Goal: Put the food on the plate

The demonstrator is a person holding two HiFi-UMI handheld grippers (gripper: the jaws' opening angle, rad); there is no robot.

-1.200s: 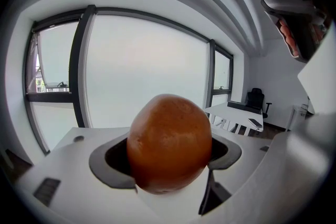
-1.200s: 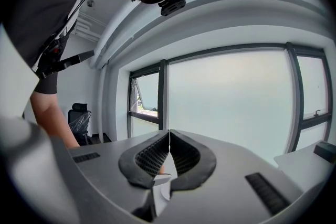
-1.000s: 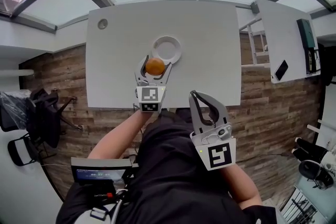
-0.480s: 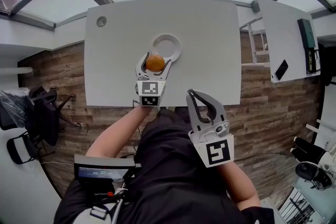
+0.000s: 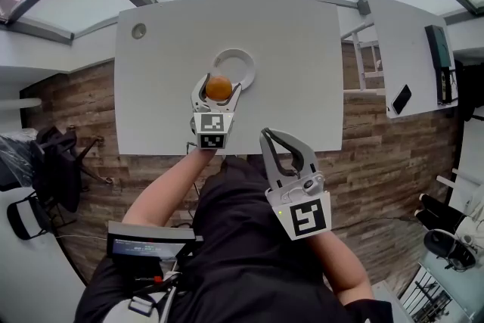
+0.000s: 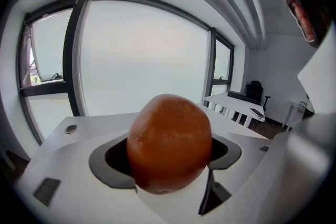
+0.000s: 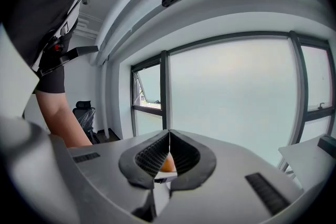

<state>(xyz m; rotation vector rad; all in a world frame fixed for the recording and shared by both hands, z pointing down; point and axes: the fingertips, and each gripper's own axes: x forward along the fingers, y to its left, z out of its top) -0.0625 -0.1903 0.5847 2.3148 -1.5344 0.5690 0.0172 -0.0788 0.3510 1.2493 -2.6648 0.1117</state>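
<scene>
Head view, left gripper squeezing orange, over plate edge at 7 o'clock, right gripper at 5 o'clock, closed tight, holding nothing

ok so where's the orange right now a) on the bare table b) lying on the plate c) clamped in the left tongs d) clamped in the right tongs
c: the orange is gripped between the left tongs, at the near rim of the plate; the right tongs are shut and empty.
</scene>
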